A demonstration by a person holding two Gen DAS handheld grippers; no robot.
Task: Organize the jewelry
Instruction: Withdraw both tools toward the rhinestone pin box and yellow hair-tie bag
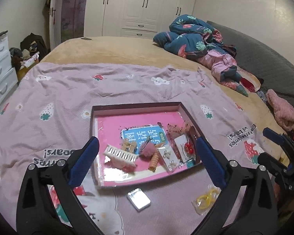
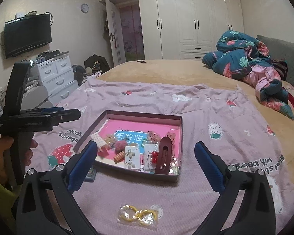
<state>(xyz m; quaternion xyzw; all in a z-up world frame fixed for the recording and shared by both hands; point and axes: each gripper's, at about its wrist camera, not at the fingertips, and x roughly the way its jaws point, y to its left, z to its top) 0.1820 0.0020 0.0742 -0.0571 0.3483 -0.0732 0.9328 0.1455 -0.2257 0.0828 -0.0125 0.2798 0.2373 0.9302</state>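
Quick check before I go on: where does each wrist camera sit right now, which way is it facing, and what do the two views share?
Left wrist: on the left gripper, angled down over the tray; own open jaws, right gripper at the right edge.
Right wrist: on the right gripper, angled down at the tray from its right; own open jaws, left gripper and hand at left.
Shared: tray, yellow hoops packet, pink quilt, wardrobe.
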